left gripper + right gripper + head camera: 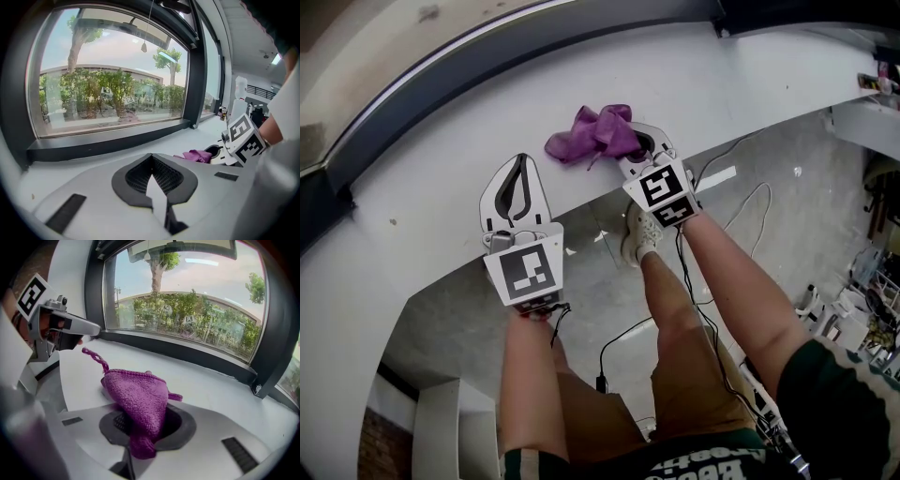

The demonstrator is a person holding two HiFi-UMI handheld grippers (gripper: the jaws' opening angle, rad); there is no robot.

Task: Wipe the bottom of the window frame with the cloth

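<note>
Holding the left gripper (521, 171) at the left, above the broad white window sill (441, 169), jaws together on nothing. Further right, clamping the right gripper (649, 148) on the crumpled purple knitted cloth (592, 134), bunched on the sill's near edge, well short of the dark window frame (108, 143) beyond.

window (112, 75): daylight, trees outside | sill (750, 84): white | floor (459, 319): grey concrete
</note>
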